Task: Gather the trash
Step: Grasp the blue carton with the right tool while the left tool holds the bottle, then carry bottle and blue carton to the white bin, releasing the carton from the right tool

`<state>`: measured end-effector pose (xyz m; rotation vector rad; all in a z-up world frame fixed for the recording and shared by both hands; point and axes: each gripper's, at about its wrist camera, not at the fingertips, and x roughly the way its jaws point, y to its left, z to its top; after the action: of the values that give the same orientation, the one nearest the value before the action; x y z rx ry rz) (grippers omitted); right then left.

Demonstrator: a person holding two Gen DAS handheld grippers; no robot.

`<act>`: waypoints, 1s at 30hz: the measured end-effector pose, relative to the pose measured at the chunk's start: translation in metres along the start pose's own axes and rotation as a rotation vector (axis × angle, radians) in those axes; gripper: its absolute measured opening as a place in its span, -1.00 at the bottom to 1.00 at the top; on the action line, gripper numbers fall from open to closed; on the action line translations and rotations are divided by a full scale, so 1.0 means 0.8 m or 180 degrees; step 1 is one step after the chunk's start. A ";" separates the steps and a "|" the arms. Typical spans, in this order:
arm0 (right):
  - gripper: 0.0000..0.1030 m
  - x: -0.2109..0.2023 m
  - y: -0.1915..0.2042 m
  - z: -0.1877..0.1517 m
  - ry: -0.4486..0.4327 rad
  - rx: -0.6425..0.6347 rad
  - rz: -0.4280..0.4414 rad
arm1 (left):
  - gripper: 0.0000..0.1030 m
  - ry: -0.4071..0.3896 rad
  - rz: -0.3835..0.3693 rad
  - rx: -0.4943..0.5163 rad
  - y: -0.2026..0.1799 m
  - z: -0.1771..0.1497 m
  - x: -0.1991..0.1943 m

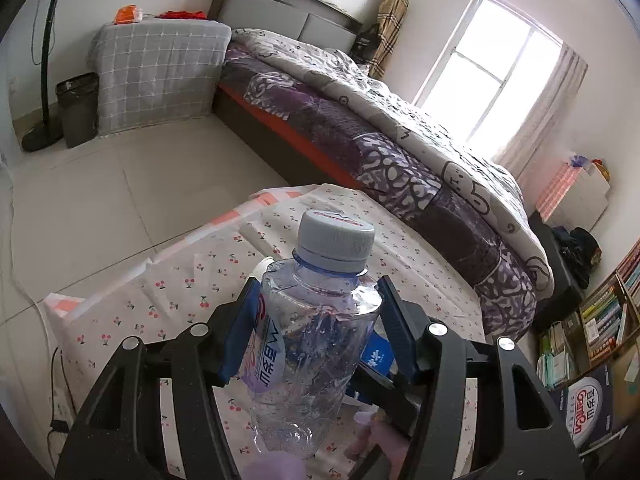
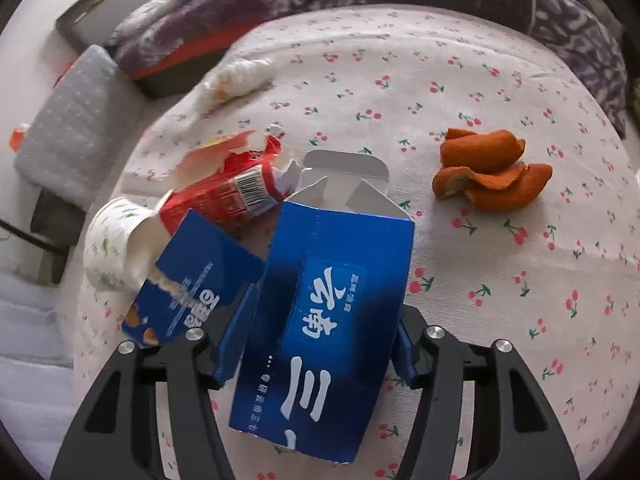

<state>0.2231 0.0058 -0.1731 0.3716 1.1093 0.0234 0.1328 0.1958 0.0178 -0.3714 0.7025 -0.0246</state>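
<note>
My left gripper [image 1: 316, 312] is shut on a clear plastic water bottle [image 1: 312, 340] with a grey cap, held upright above the cherry-print table [image 1: 420, 264]. My right gripper [image 2: 324, 304] is shut on a blue carton [image 2: 328, 320] with white lettering, just above the table [image 2: 500, 100]. Beside it lie a second blue carton [image 2: 192, 280], a red torn package [image 2: 228, 192], a crushed paper cup [image 2: 112, 244], crumpled white tissue [image 2: 236, 76] and orange peel [image 2: 488, 172].
A dark trash bin [image 1: 78, 110] stands on the tiled floor at the far left, beside a grey-covered cabinet [image 1: 160, 76] and a fan stand [image 1: 42, 80]. A bed [image 1: 380, 120] runs along the table's far side. A bookshelf [image 1: 600, 320] stands at the right.
</note>
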 end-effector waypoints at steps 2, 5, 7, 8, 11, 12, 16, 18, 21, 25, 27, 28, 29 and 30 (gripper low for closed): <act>0.10 -0.011 0.003 -0.001 -0.0090 -0.0104 0.0015 | 0.10 -0.0017 0.0027 0.0006 -0.001 0.000 0.000; 0.08 -0.033 0.015 0.004 -0.0231 -0.0267 0.0019 | 0.10 -0.0073 0.0105 0.0065 -0.006 -0.001 0.000; 0.08 -0.049 0.018 0.011 -0.0334 -0.0359 0.0020 | 0.10 -0.0104 0.0143 0.0102 -0.010 -0.002 -0.001; 0.08 -0.058 0.020 0.016 -0.0395 -0.0415 0.0013 | 0.10 -0.0115 0.0163 0.0125 -0.011 -0.003 0.000; 0.08 -0.082 0.023 0.025 -0.0553 -0.0551 -0.0004 | 0.10 -0.0166 0.0214 0.0184 -0.019 -0.005 0.000; 0.07 -0.089 0.023 0.027 -0.0602 -0.0586 -0.0006 | 0.10 -0.0176 0.0223 0.0201 -0.021 -0.006 0.000; 0.07 -0.112 0.012 0.033 -0.0722 -0.0684 0.0013 | 0.10 -0.0189 0.0252 0.0237 -0.028 -0.010 0.006; 0.07 -0.122 0.005 0.033 -0.0785 -0.0743 -0.0002 | 0.10 -0.0180 0.0257 0.0239 -0.031 -0.013 0.009; 0.07 -0.135 -0.009 0.031 -0.0858 -0.0829 -0.0018 | 0.10 -0.0169 0.0260 0.0252 -0.034 -0.016 0.014; 0.07 -0.145 -0.028 0.027 -0.0905 -0.0867 -0.0008 | 0.10 -0.0152 0.0279 0.0314 -0.046 -0.022 0.023; 0.07 -0.151 -0.039 0.026 -0.0935 -0.0871 0.0002 | 0.10 -0.0139 0.0281 0.0344 -0.053 -0.025 0.028; 0.07 -0.152 -0.042 0.025 -0.0948 -0.0869 0.0005 | 0.10 -0.0132 0.0279 0.0361 -0.058 -0.026 0.032; 0.07 -0.155 -0.047 0.024 -0.0969 -0.0865 0.0006 | 0.10 -0.0129 0.0279 0.0376 -0.062 -0.027 0.035; 0.07 -0.156 -0.051 0.023 -0.0984 -0.0867 0.0002 | 0.10 -0.0128 0.0279 0.0388 -0.065 -0.029 0.036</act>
<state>0.1763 -0.0628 -0.0695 0.1251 0.7869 0.1129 0.1457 0.1354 0.0011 -0.2234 0.6735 0.0229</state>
